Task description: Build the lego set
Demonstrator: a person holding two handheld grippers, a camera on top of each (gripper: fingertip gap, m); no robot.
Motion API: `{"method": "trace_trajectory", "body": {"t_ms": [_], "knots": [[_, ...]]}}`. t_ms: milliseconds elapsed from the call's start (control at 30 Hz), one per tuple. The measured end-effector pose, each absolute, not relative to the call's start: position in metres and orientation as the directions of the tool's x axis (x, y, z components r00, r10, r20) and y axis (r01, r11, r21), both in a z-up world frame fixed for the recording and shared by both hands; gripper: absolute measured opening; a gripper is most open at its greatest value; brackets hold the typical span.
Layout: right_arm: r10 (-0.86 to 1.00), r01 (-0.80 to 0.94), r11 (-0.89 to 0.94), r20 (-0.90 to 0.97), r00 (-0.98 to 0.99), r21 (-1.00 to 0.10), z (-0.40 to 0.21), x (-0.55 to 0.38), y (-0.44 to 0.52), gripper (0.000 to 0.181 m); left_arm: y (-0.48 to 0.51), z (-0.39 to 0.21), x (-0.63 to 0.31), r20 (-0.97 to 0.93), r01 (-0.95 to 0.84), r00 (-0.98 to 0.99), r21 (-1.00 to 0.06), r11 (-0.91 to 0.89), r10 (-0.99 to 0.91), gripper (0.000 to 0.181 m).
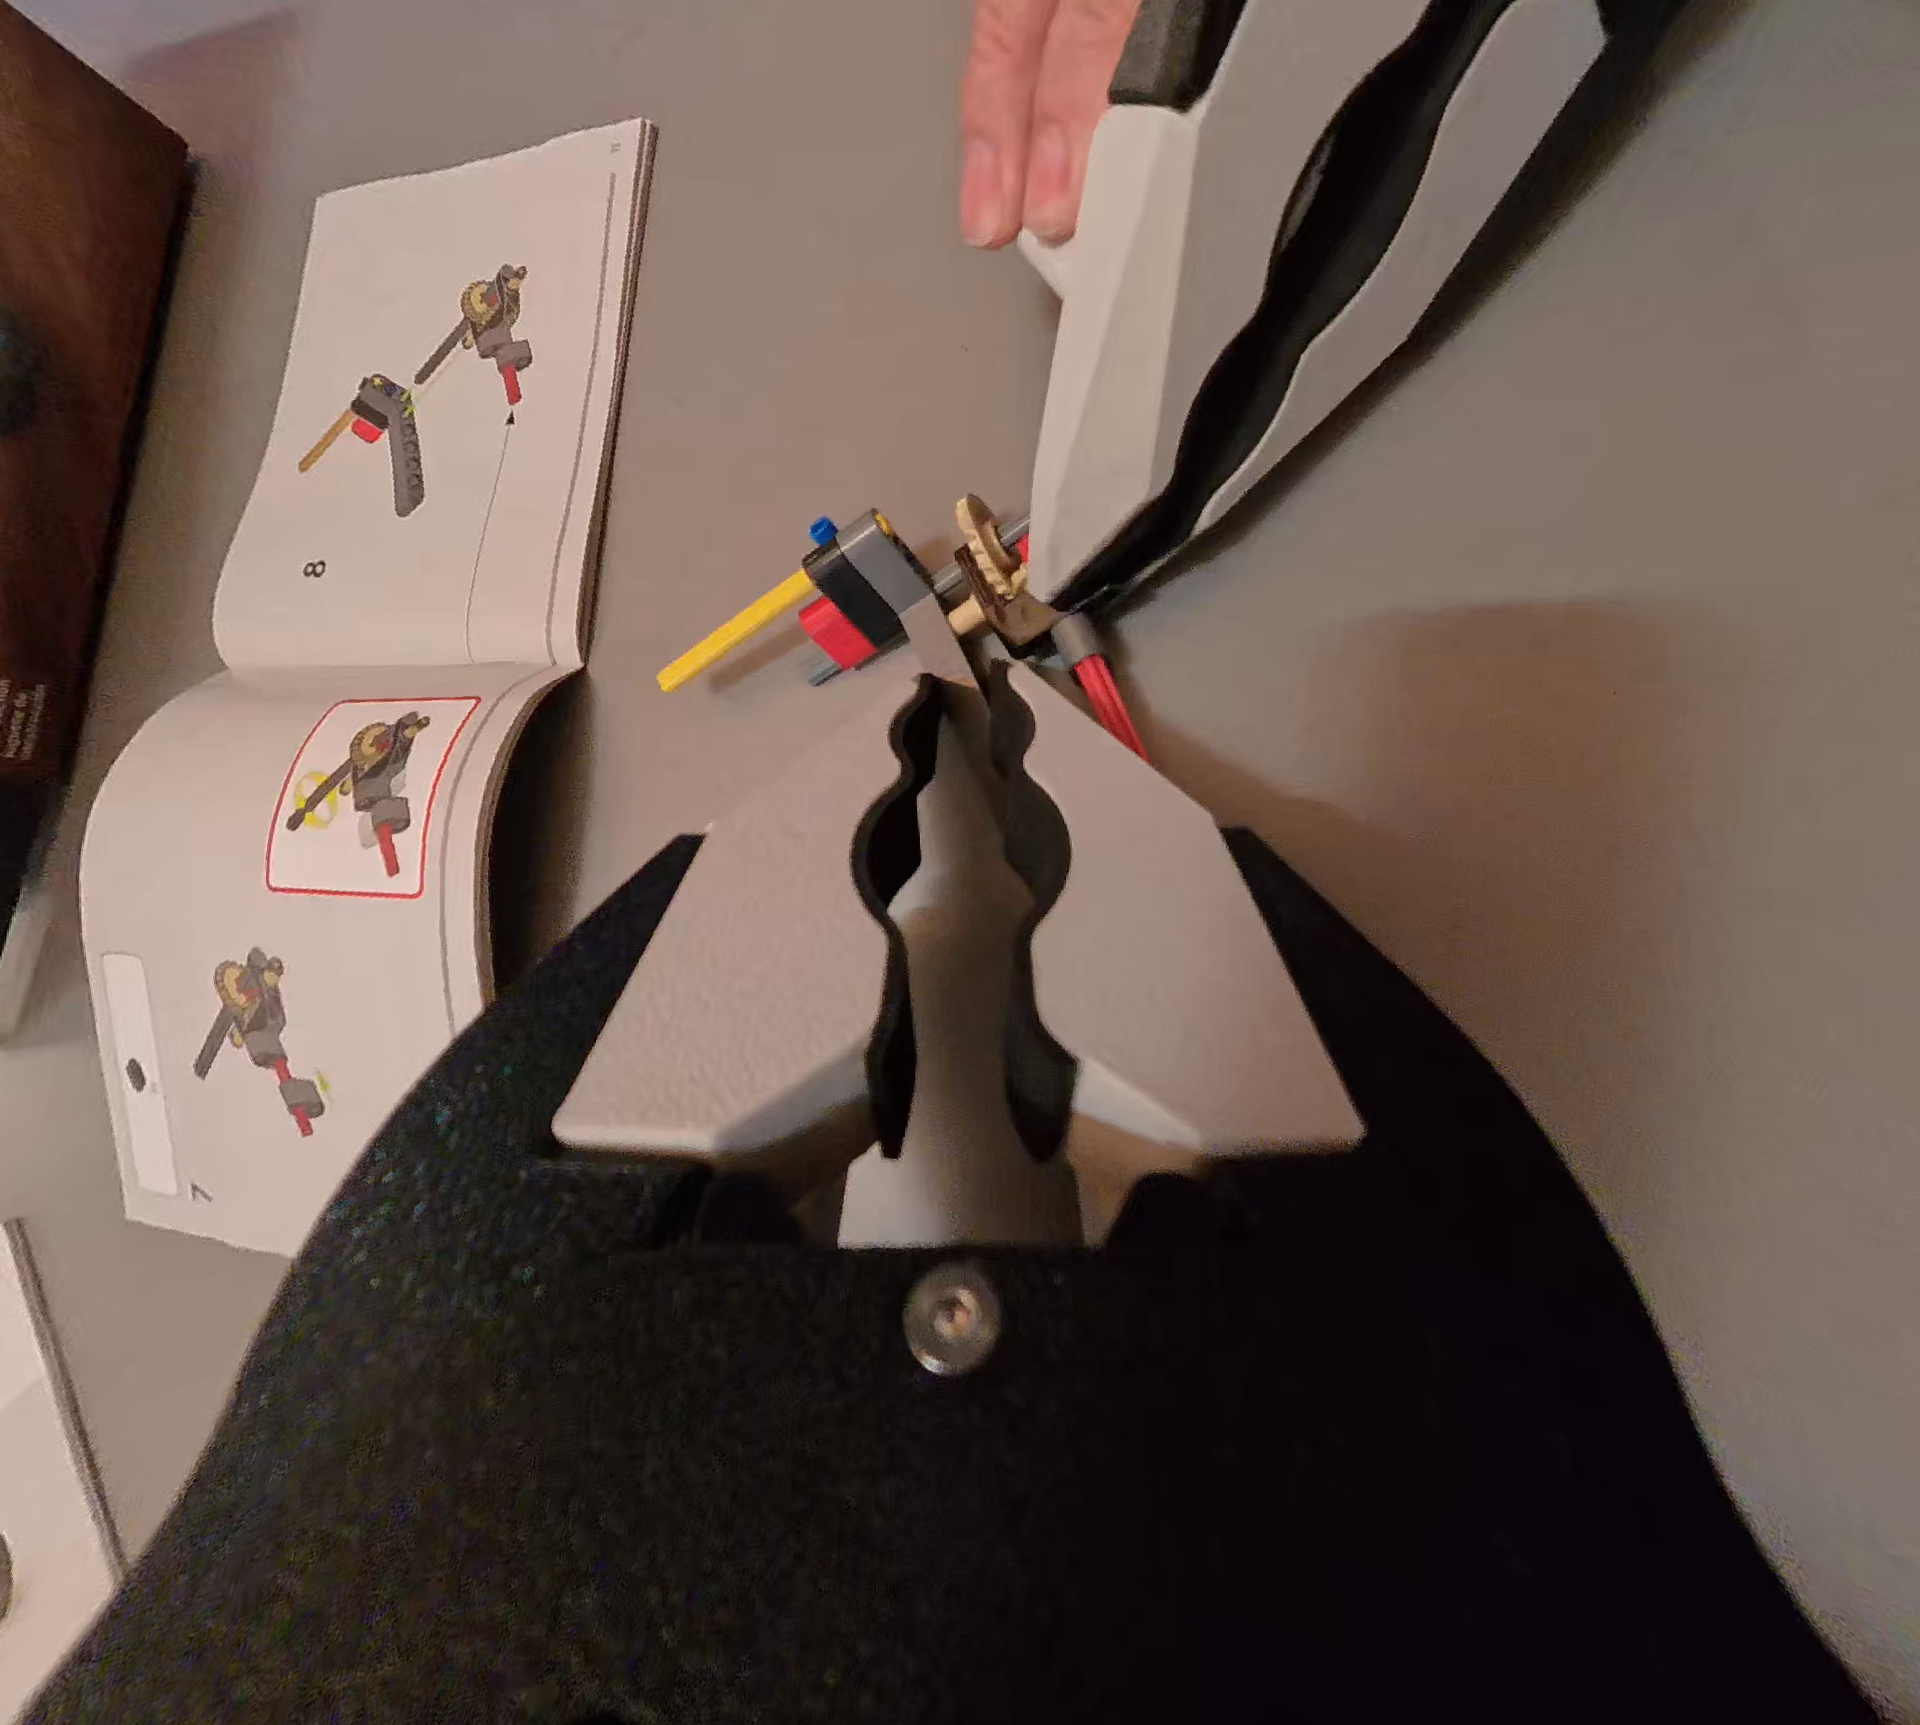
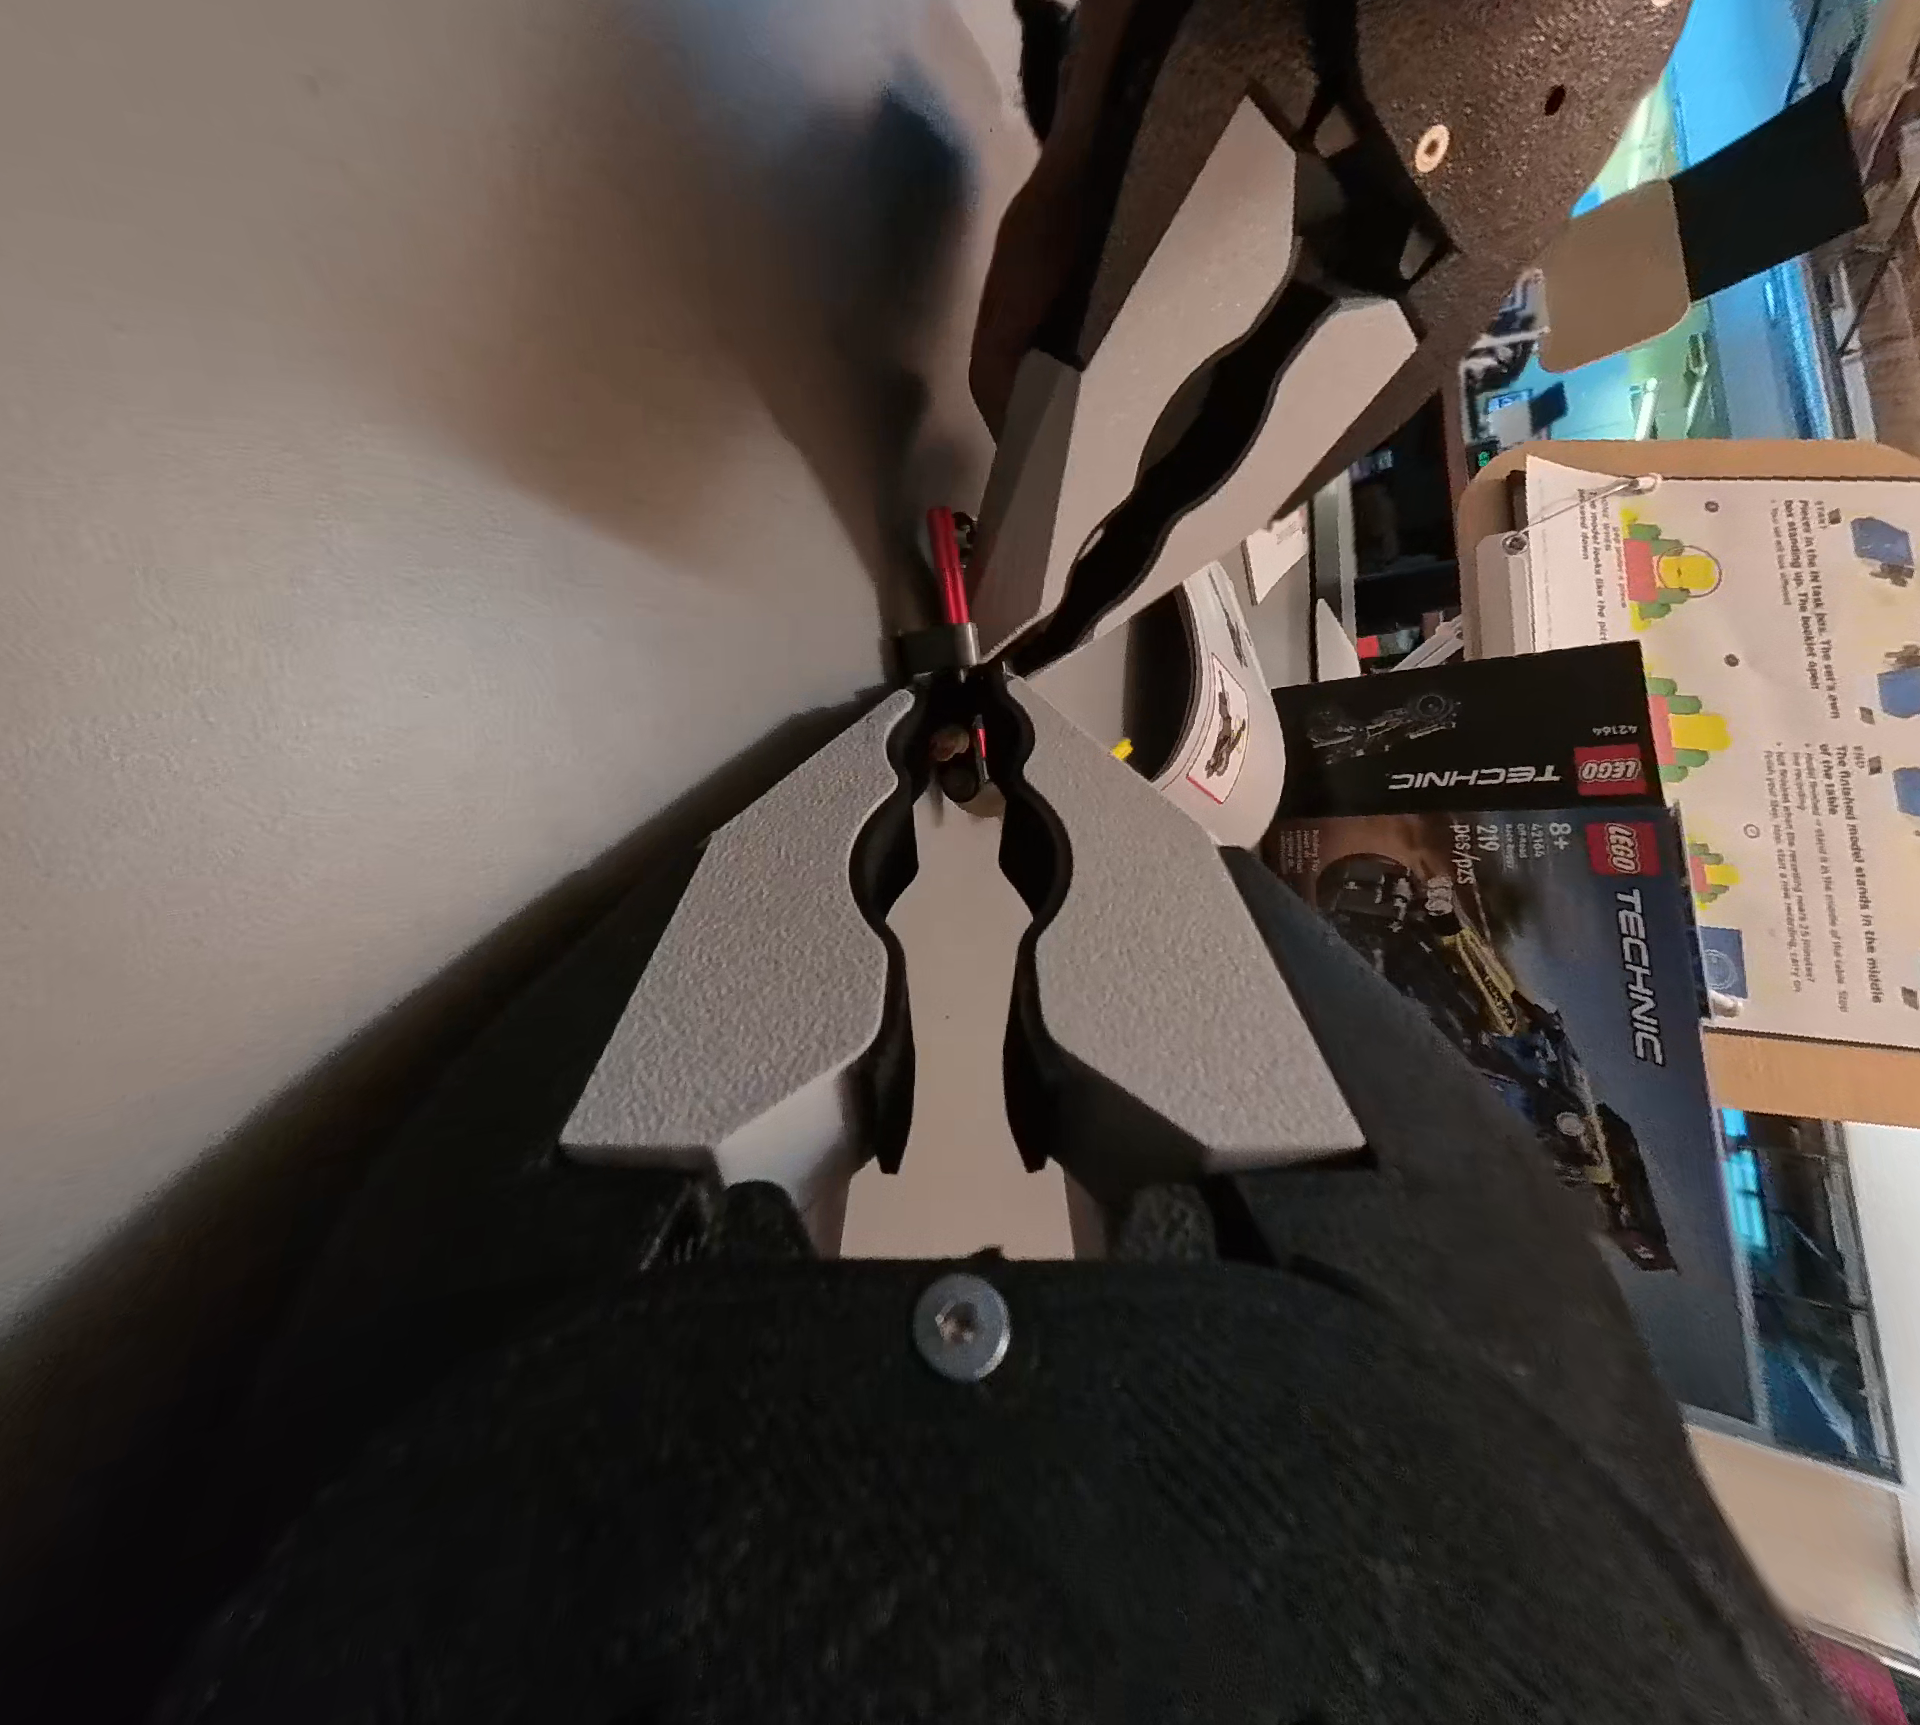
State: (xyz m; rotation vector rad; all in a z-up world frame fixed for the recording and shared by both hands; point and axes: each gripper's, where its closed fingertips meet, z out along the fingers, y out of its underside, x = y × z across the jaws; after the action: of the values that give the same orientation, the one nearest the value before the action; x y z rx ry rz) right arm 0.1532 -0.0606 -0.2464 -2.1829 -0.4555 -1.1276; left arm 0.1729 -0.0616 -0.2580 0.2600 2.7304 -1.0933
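Observation:
A small lego assembly (image 1: 862,595) of grey and black blocks with a yellow axle (image 1: 727,636), a red piece and a blue pin is held just above the grey table (image 1: 1558,844). My left gripper (image 1: 966,683) is shut on its near end. A sub-assembly with a tan gear (image 1: 982,553) and a red axle (image 1: 1107,699) joins it. My right gripper (image 1: 1049,610) comes in from the upper right and is shut on that part. In the right wrist view my right gripper (image 2: 951,688) pinches the gear part, the red axle (image 2: 948,574) sticks out past its tips, and the left gripper (image 2: 1003,652) meets it tip to tip.
An open instruction booklet (image 1: 416,532) lies on the table left of the assembly. A person's fingers (image 1: 1018,65) rest along the right gripper. A dark brown box (image 1: 73,376) is at the far left. The set's box (image 2: 1507,948) and a cardboard sheet with a printed card (image 2: 1766,740) stand at the right. The tips of both grippers are at nearly the same place.

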Motion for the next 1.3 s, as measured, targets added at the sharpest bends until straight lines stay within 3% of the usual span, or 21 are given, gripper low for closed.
{"method": "trace_trajectory", "body": {"t_ms": [533, 700, 733, 867, 933, 1100, 1233, 1300], "knots": [[0.025, 0.569, -0.728, 0.814, 0.58, -0.382, -0.247, 0.153, -0.06, 0.009, -0.063, -0.257, 0.169, -0.358, 0.393, -0.911, -0.607, 0.691, 0.204, 0.008], [0.008, 0.571, -0.736, 0.838, 0.546, -0.365, -0.245, 0.157, -0.061, 0.008, -0.066, -0.257, 0.173, -0.21, 0.24, -0.969, -0.706, 0.666, 0.126, 0.009], [-0.007, 0.56, -0.739, 0.836, 0.549, -0.374, -0.246, 0.158, -0.063, 0.009, -0.068, -0.257, 0.173, -0.19, 0.215, -0.976, -0.722, 0.657, 0.11, 0.009], [-0.144, 0.516, -0.622, 0.733, 0.665, -0.59, -0.229, 0.146, -0.062, 0.021, -0.068, -0.256, 0.174, -0.196, 0.215, -0.975, -0.731, 0.648, 0.102, 0.015], [-0.155, 0.493, -0.622, 0.712, 0.684, -0.609, -0.228, 0.147, -0.065, 0.015, -0.067, -0.255, 0.177, -0.166, 0.176, -0.983, -0.739, 0.651, 0.077, 0.022], [-0.103, 0.491, -0.674, 0.729, 0.677, -0.552, -0.242, 0.149, -0.063, 0.009, -0.061, -0.255, 0.184, -0.097, 0.072, -0.995, -0.745, 0.663, -0.001, 0.036], [-0.092, 0.478, -0.731, 0.764, 0.639, -0.488, -0.245, 0.156, -0.065, 0.008, -0.058, -0.252, 0.184, 0.0, -0.031, -0.999, -0.758, 0.652, -0.049, 0.03], [-0.088, 0.489, -0.741, 0.788, 0.609, -0.46, -0.242, 0.157, -0.065, 0.007, -0.054, -0.246, 0.185, -0.045, 0.012, -0.998, -0.764, 0.645, -0.035, 0.03]]}}
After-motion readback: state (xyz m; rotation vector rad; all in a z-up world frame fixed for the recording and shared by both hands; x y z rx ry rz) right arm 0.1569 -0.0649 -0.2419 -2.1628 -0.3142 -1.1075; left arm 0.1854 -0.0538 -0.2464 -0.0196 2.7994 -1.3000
